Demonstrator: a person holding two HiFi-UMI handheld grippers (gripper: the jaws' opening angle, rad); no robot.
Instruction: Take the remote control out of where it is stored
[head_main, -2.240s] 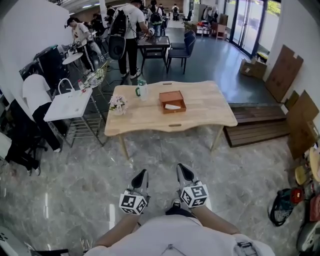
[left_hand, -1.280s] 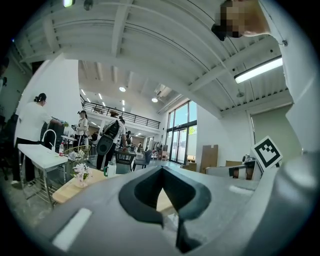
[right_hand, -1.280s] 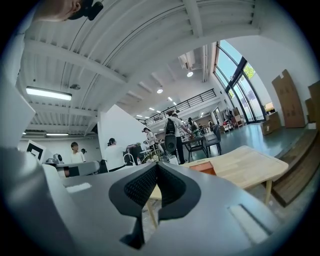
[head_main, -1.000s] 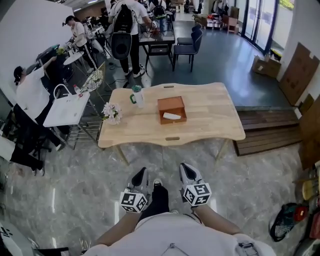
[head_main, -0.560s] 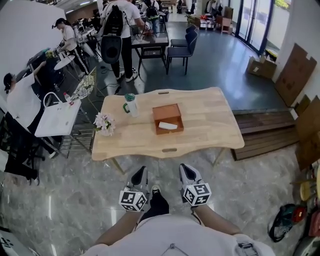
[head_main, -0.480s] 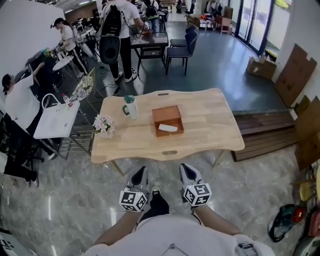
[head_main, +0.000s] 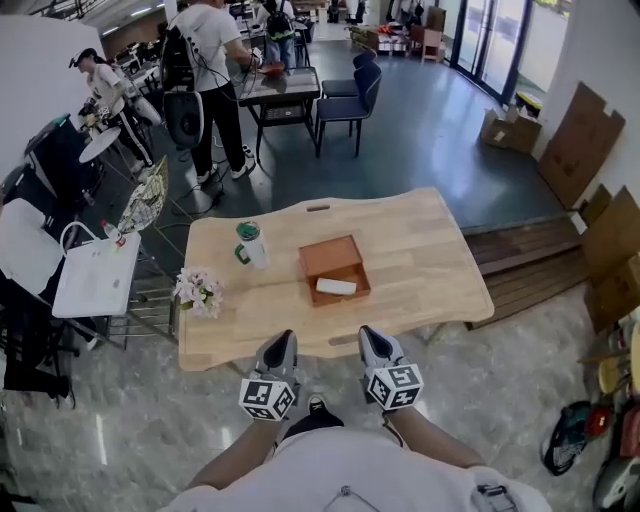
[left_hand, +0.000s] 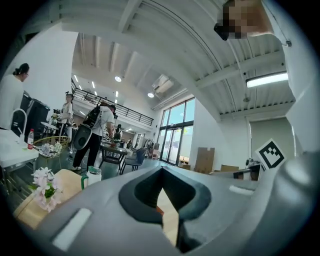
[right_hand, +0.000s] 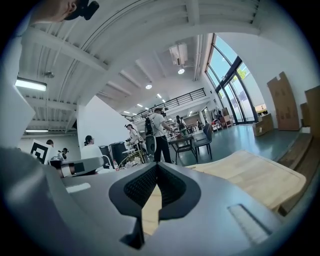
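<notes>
A white remote control (head_main: 336, 287) lies in an open brown wooden box (head_main: 333, 258) in the middle of a light wooden table (head_main: 420, 270), seen in the head view. Both grippers are held low at the table's near edge, short of the box. My left gripper (head_main: 281, 342) is shut with nothing in it, and my right gripper (head_main: 367, 336) is shut and empty too. In the left gripper view the left gripper (left_hand: 161, 172) has its jaw tips together, with table showing through the gap below them. The right gripper (right_hand: 156, 167) looks the same in the right gripper view.
A green-lidded cup (head_main: 248, 244) and a small bunch of flowers (head_main: 199, 291) stand on the table's left part. A white side table (head_main: 95, 276) is at the left, with people behind it. A wooden platform (head_main: 530, 262) and cardboard (head_main: 575, 145) are at the right.
The person has walked up to the table, which now reaches the grippers. Both grippers stayed shut and side by side.
</notes>
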